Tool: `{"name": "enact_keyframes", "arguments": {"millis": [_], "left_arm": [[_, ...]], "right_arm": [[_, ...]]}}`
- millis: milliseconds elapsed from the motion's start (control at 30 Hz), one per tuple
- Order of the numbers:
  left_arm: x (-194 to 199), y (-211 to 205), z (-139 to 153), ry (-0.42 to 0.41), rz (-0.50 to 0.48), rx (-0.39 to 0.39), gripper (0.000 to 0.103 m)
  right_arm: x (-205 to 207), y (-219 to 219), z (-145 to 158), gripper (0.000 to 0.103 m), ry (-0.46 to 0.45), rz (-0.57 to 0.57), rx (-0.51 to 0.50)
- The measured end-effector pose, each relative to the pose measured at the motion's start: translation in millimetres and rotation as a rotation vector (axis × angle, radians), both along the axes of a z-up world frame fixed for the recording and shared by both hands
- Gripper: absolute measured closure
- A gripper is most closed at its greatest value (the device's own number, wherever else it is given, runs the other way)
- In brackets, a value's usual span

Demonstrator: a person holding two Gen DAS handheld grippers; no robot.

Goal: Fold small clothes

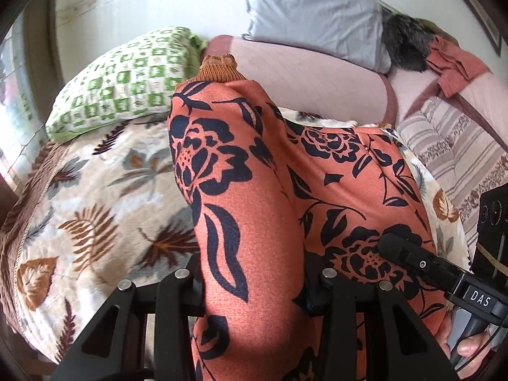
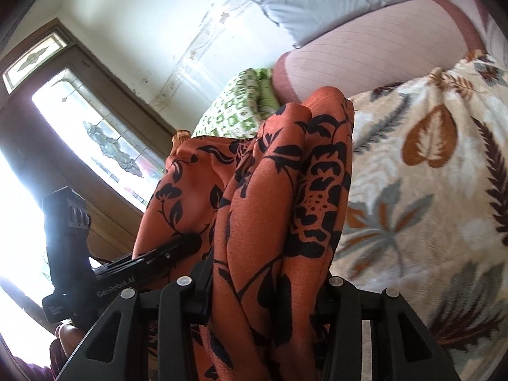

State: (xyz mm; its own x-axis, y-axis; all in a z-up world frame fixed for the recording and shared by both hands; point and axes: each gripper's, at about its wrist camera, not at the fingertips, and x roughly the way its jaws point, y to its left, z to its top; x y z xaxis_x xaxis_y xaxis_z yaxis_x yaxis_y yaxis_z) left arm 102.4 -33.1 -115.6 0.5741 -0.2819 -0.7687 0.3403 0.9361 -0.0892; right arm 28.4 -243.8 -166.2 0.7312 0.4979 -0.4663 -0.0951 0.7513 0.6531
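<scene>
An orange garment with a black flower print (image 1: 254, 190) hangs between both grippers above a leaf-patterned blanket (image 1: 95, 197). It has a ribbed mustard cuff (image 1: 219, 70) at its far end. My left gripper (image 1: 254, 289) is shut on a thick fold of the garment; its fingertips are hidden by the cloth. My right gripper (image 2: 266, 292) is shut on a bunched fold of the same garment (image 2: 285, 190). The right gripper also shows in the left wrist view (image 1: 390, 244), pressed on the cloth at the right. The left gripper shows in the right wrist view (image 2: 187, 241).
A green checked pillow (image 1: 127, 79) lies at the back left. A pink quilted bolster (image 1: 311, 82) and a grey pillow (image 1: 317, 16) lie behind. A rust cloth (image 1: 454, 63) and a striped cushion (image 1: 454, 146) are at the right. A window (image 2: 95, 133) is at the left.
</scene>
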Motion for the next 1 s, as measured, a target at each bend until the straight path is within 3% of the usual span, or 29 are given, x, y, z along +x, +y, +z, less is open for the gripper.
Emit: {"name": "enact_keyframes", "arguments": {"millis": [400,1000], "left_arm": [[10,49,-15,0.03,0.062,-0.025,0.06],[32,61,-77,0.139,0.084,0.008,0.06]], "right_arm": [[23,52,-1,0.057,0.041,0.073,-0.041],[51,66,-57,0.057,0.184,0.099,-0.022]]}}
